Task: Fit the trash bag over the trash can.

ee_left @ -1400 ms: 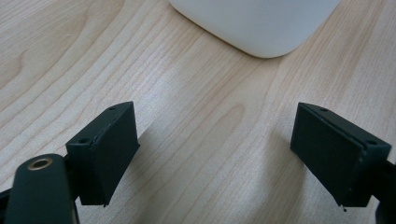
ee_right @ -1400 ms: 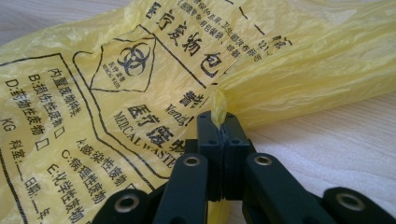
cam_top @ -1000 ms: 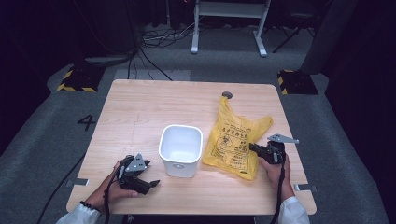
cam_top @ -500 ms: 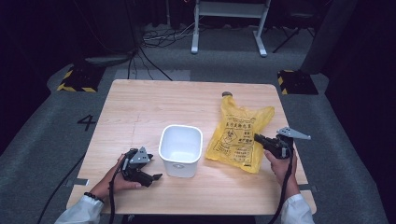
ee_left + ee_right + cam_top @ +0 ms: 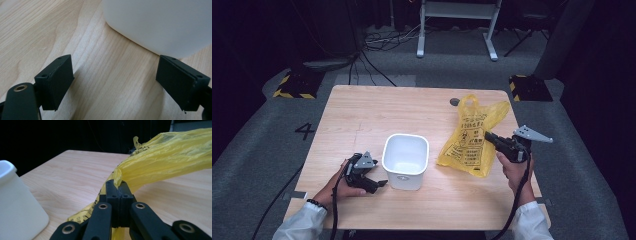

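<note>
A yellow plastic bag (image 5: 472, 135) with black print lies on the right half of the wooden table (image 5: 377, 115). My right gripper (image 5: 488, 135) is shut on a fold of the yellow bag (image 5: 160, 162), lifting its edge off the wood. A white plastic bin (image 5: 406, 160) stands upright and empty near the table's middle front. My left gripper (image 5: 377, 184) rests low on the table just left of the bin, open, with bare wood between its fingers (image 5: 56, 80). The bin's wall (image 5: 160, 22) rises close ahead of them.
A small dark round spot (image 5: 454, 102) marks the table behind the bag. Black and yellow striped blocks (image 5: 292, 82) sit on the grey floor at both far corners, with cables (image 5: 377, 45) and a white stand's legs (image 5: 457, 30) beyond.
My right gripper has drawn right and slightly back, pulling the bag's edge up and shifting the bag. My left gripper has slid closer to the bin's left side.
</note>
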A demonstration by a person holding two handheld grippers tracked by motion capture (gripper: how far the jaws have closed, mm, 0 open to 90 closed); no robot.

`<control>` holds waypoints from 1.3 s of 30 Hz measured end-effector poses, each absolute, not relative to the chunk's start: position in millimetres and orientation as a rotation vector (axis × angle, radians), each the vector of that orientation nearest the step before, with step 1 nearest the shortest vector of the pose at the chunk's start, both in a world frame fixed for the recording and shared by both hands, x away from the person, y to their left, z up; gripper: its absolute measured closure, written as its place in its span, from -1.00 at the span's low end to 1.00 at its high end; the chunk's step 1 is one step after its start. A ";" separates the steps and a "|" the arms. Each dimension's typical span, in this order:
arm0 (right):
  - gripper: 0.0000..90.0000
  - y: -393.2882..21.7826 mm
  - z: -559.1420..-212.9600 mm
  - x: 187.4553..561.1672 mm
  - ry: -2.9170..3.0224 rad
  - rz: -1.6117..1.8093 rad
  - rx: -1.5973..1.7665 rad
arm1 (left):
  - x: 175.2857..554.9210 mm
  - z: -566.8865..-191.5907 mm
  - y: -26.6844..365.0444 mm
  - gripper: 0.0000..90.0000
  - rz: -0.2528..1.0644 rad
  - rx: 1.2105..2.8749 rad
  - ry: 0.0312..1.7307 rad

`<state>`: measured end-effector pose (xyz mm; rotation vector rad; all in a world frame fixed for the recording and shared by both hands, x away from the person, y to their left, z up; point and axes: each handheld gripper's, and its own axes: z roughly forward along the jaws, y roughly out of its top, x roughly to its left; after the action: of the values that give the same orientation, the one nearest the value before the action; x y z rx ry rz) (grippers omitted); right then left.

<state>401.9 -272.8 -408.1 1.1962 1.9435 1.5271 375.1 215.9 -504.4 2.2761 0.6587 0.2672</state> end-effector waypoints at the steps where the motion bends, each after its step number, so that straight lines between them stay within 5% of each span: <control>1: 1.00 -270.9 -403.5 401.0 1.944 1.537 1.176 | 375.9 -504.4 215.0 -0.68 0.270 2.274 0.659; 39: 1.00 -232.4 -264.7 355.8 1.826 1.743 0.745 | 384.1 -504.3 184.5 -0.69 0.249 2.286 0.615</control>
<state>355.8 -232.4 -264.7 0.7447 1.8258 1.7431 384.1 184.5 -504.3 2.2864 0.6149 0.2488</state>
